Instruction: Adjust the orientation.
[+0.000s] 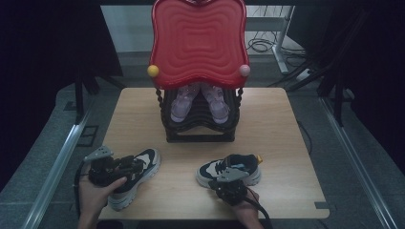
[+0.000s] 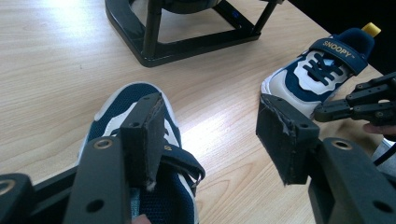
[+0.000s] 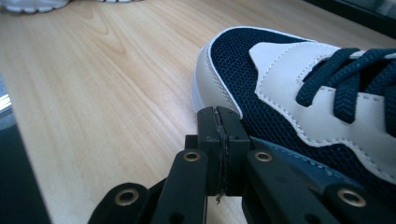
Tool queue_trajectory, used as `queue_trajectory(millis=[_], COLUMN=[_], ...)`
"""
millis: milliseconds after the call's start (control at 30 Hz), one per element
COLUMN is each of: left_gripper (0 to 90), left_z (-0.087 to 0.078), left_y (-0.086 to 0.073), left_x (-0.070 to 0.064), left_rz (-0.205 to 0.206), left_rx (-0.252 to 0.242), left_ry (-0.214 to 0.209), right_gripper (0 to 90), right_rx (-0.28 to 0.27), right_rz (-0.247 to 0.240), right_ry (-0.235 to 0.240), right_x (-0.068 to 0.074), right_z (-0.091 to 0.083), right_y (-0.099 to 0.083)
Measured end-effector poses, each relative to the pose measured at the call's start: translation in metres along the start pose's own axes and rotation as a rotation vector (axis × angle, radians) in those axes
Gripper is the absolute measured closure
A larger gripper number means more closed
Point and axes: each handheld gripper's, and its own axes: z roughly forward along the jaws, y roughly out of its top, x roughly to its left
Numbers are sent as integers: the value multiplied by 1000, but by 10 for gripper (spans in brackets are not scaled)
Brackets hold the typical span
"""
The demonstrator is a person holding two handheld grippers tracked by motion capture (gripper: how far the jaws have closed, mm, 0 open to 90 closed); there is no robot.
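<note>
Two navy-and-white sneakers sit near the tabletop's (image 1: 286,143) front edge. The left tongs (image 2: 210,135) hang spread wide over the left sneaker (image 1: 136,176). The right tongs (image 3: 223,140), jaws pressed together on nothing, rest beside the right sneaker's (image 1: 229,167) toe.

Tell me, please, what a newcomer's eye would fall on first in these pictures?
Probably the big red wavy tray atop the black rack at the table's far middle, with small pink shoes tucked beneath. Next, the two navy-and-white sneakers near the front edge: the left sneaker under the open left claw, and the right sneaker beside the shut right claw.
</note>
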Motion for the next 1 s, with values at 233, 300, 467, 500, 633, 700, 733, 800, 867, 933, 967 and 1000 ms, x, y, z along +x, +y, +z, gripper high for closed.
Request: queue_trajectory(millis=[233,300,467,500,633,700,733,800,867,933,967,1000], left_gripper=[422,422,422,422,422,422,422,422,422,422,422,421], left_z=[0,0,0,0,-1,-1,0,0,0,0,0,0], left_y=[0,0,0,0,0,-1,-1,-1,-1,-1,-1,-1], left_x=[0,0,0,0,1,1,1,1,1,1,2,2], left_rz=[-3,-1,-1,-3,-4,-2,-2,-5,-4,-4,-5,-2], left_rx=[1,1,1,1,-1,-1,-1,0,1,1,1,1], left_ry=[1,1,0,-1,3,3,3,2,1,1,1,2], right_gripper=[890,891,891,891,890,891,890,890,890,890,890,890], right_rx=[-32,-38,-41,-42,-43,-43,-42,-42,-42,-42,-42,-43], right_rz=[33,33,34,32,35,34,35,36,32,27,24,23], right_ry=[-28,-38,-55,-60,-63,-62,-63,-68,-69,-73,-74,-71], right_x=[-3,-3,-4,-4,-3,-4,-4,-4,-4,-3,-2,-2], right_z=[5,7,12,13,17,19,19,20,22,23,23,23], right_y=[4,6,10,10,12,13,13,15,15,16,16,16])
